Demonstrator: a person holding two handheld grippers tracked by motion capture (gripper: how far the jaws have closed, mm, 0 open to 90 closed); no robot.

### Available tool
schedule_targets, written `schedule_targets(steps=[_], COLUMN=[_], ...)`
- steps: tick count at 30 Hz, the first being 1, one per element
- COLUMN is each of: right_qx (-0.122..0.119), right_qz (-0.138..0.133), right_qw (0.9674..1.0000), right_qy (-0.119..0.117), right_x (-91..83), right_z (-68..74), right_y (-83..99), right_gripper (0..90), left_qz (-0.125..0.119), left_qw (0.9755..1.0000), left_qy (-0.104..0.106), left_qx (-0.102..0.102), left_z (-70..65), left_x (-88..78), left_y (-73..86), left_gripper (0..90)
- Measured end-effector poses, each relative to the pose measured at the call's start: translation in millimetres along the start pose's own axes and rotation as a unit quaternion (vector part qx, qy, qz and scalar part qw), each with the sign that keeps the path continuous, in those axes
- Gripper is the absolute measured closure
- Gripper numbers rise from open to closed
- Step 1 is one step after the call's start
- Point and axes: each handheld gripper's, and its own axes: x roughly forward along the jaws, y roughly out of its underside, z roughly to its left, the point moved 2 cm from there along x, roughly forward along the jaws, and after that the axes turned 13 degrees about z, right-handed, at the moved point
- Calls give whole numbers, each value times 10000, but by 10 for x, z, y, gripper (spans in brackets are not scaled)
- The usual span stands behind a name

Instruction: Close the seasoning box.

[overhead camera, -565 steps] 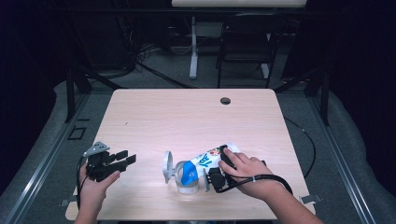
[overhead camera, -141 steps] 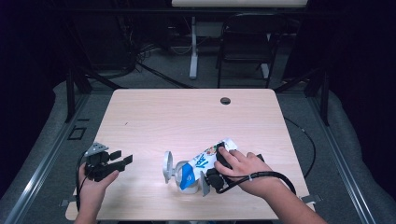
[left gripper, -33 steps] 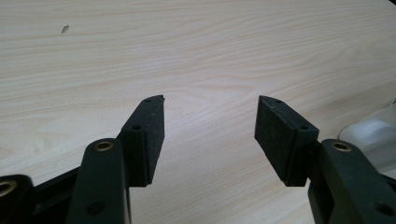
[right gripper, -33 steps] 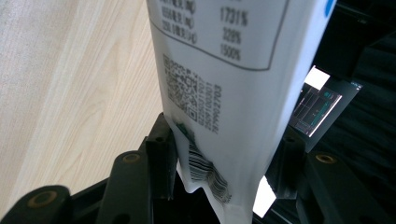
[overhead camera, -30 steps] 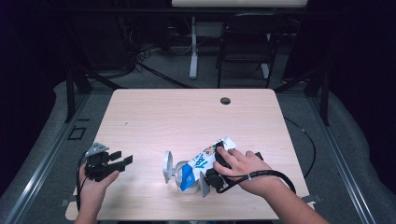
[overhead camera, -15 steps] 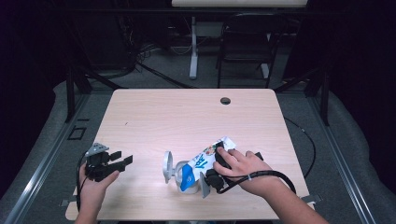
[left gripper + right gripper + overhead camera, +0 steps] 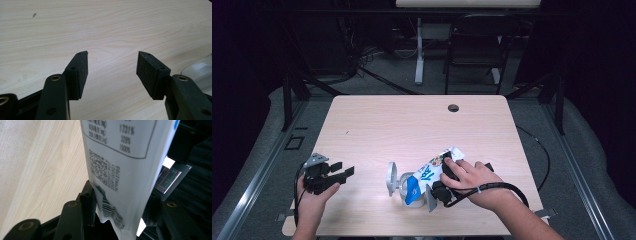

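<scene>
The white and blue pouch [image 7: 432, 175] lies tilted on the near middle of the desk [image 7: 412, 125], its lower end at the mouth of a clear container [image 7: 404, 187] whose round lid [image 7: 391, 178] stands open to the left. In the right gripper view the printed back of the pouch [image 7: 120, 165] rises between the two jaws, which press on its crimped bottom edge from both sides, so the right tongs [image 7: 441, 185] are holding the pouch. The grip sits low on a thin, slippery seam; as I judge it, a pull or a tilt could let the film slide out, or the pouch could tip the light container over. The right hand [image 7: 469, 180] lies over its tongs, wrist bent inward. The left tongs [image 7: 332, 175] hover wide and empty above bare wood at the near left, well apart from the pouch, pointing right.
</scene>
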Motion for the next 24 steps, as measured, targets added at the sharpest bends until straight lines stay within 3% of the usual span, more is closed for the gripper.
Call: schedule_targets(steps=[24], right_qx=[-50], right_qz=[35], right_qw=[10000], right_qy=[21], right_x=[-7], right_z=[-11], right_y=[1], right_gripper=[561], left_qz=[4], left_qw=[10000], left_qy=[-3], left_qx=[-11], left_z=[2], left_x=[-1], left_y=[1], left_gripper=[431])
